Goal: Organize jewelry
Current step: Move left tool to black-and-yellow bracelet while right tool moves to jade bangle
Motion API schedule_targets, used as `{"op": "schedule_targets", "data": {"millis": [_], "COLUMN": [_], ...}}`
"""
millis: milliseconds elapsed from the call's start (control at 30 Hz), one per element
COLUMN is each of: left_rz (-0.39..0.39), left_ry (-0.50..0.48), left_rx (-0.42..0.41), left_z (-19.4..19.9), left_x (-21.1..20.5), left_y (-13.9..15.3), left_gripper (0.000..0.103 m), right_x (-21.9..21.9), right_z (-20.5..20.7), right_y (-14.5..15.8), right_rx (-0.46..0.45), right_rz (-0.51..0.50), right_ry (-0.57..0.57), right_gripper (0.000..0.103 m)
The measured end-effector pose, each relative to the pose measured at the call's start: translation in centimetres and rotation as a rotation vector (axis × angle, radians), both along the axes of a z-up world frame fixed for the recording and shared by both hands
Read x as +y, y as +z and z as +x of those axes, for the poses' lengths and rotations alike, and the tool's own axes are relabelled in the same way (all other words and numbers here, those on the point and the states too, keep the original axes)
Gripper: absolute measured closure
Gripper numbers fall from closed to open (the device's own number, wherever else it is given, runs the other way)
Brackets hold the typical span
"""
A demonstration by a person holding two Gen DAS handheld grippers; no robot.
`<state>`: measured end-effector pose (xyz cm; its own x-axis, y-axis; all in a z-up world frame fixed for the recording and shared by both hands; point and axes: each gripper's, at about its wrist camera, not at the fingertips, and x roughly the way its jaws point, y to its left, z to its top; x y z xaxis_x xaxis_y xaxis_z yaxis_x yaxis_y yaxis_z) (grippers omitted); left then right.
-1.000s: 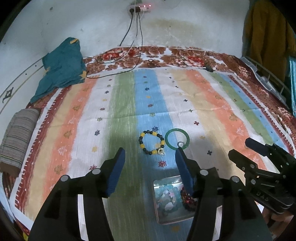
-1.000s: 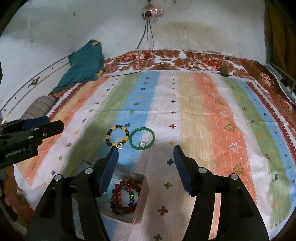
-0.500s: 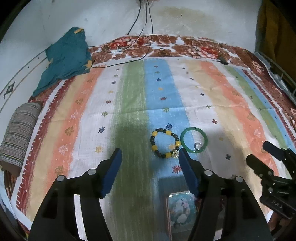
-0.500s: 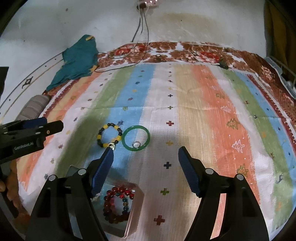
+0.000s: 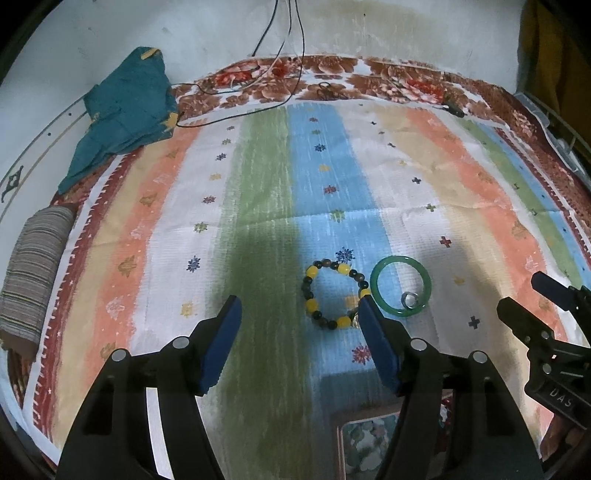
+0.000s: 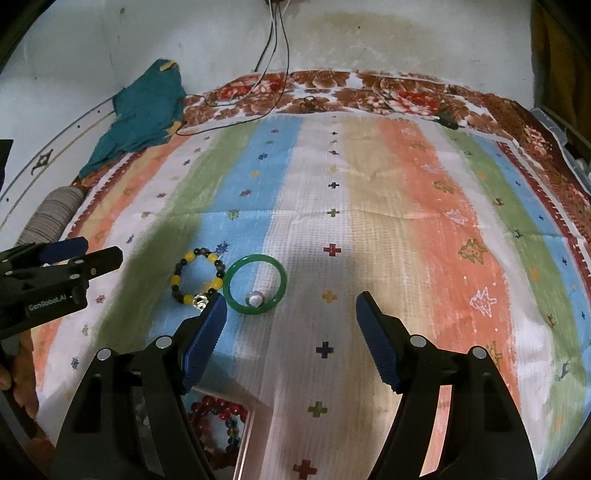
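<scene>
Both tongs hang over the striped cloth (image 5: 258,206) on the bed, jaws wide, nothing between them. The left tongs (image 5: 299,314) and right tongs (image 6: 290,310) have each just opened a bit further. The beaded bracelet (image 5: 332,293) and green bangle (image 5: 400,286) lie side by side, a small ring (image 5: 410,299) inside the bangle. A box (image 6: 221,428) with red beads sits below.

1. Striped bedsheet (image 5: 258,192) with small motifs covers the bed, over a floral brown sheet (image 5: 369,74).
2. Teal cloth (image 5: 125,107) crumpled at far left corner.
3. Striped folded fabric (image 5: 33,266) at left edge.
4. Black cables (image 5: 291,44) hang down the stained wall (image 5: 406,33).
</scene>
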<state>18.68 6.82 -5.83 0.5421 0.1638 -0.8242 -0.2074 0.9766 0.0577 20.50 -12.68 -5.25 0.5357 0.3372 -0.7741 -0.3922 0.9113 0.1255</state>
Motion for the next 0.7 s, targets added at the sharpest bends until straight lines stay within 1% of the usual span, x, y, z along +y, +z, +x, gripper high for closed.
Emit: {"op": "schedule_targets", "data": {"millis": [100,367,567,700], "left_rz": [0.003,-0.034,-0.130,-0.112], "left_ry": [0.001,0.001,0.028,0.014], "left_rx": [0.018,0.070,0.099,0.135], "left_z": [0.7,2.3,3.5,4.3], "left_x": [0.2,1.1,2.5,2.4], "left_y": [-0.7,-2.5,-3.9,-5.1], "left_gripper": [0.037,0.037,0.037,0.037], "right_x": [0.3,1.0,1.8,2.3], "right_z": [0.7,2.6,3.8,4.7], "right_y": [-0.5,-2.0,-3.2,-4.3], "right_rx": [0.010,0.051,0.079,0.105], "right_rz": [-0.012,-0.033,-0.053,-0.065], "right_ry": [0.000,0.006,0.014,0.016], "right_gripper": [0.031,0.031,0.031,0.031]}}
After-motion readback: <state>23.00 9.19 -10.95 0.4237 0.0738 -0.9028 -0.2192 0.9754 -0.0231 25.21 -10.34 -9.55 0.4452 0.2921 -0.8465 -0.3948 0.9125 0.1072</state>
